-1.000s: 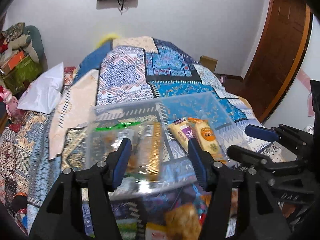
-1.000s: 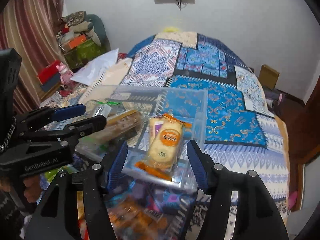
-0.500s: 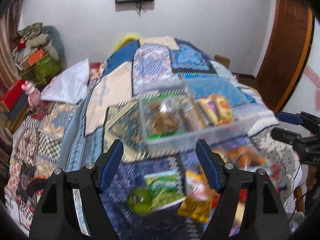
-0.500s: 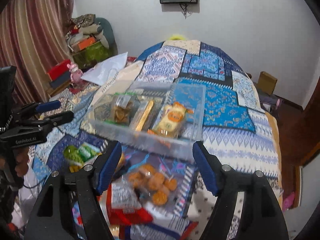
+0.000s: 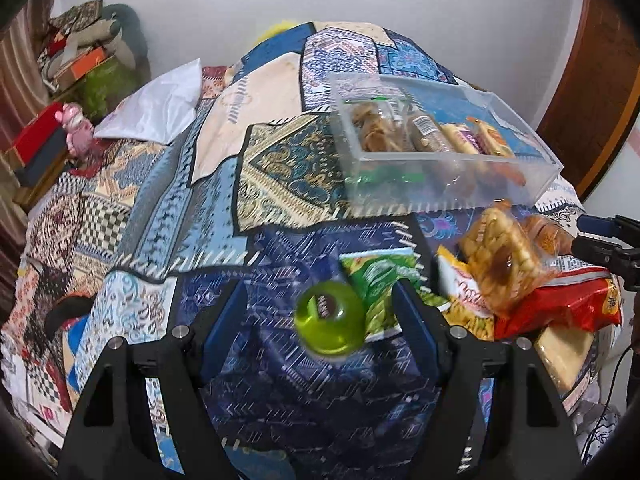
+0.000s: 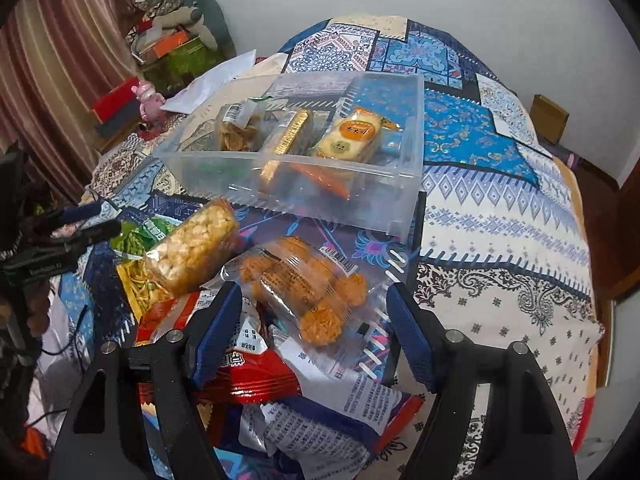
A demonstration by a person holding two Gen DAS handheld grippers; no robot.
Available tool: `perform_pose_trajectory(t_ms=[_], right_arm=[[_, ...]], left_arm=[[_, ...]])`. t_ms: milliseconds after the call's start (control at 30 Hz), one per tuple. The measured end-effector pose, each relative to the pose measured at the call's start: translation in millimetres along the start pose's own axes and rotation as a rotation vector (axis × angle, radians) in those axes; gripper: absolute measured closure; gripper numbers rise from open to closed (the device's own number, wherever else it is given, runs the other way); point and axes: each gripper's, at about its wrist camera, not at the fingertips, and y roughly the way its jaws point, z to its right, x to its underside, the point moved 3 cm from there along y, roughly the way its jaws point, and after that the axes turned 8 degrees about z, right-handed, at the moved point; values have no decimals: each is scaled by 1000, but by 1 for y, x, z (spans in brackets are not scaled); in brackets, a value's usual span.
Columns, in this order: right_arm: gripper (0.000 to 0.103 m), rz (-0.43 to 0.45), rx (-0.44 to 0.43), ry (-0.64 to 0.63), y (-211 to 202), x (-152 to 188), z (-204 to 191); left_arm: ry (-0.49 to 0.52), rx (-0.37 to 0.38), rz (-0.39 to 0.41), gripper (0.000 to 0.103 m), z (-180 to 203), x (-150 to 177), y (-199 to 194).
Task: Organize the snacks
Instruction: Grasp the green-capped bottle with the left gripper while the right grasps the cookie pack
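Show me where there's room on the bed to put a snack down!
Bare quilt lies left of the clear bin, out to the white pillow, and right of the bin toward the bed's edge. In front of the bin, the snack pile is crowded.

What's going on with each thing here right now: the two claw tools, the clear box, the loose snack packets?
Left gripper: open, green jelly cup between its fingers.
Right gripper: open, over round-cracker packet.
Clear box: lidless, holding several packets.
Puffed-rice bar: sealed, atop loose pile.
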Motion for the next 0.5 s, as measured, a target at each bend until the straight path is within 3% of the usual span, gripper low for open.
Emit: perform_pose_trajectory(t_ms=[133, 367, 433, 500], right_arm=[[27, -27, -39, -6, 10, -1, -5], [24, -64, -18, 6, 32, -3, -1], [24, -68, -17, 9, 35, -3, 1], [24, -83, -22, -4, 38, -3, 1]], left_arm=[[-30, 20, -7, 29, -8, 7, 1], [-8, 29, -38, 32, -1, 19, 19], [-14, 38, -35, 36, 0, 18, 24], [-16, 38, -38, 49, 1, 17, 29]])
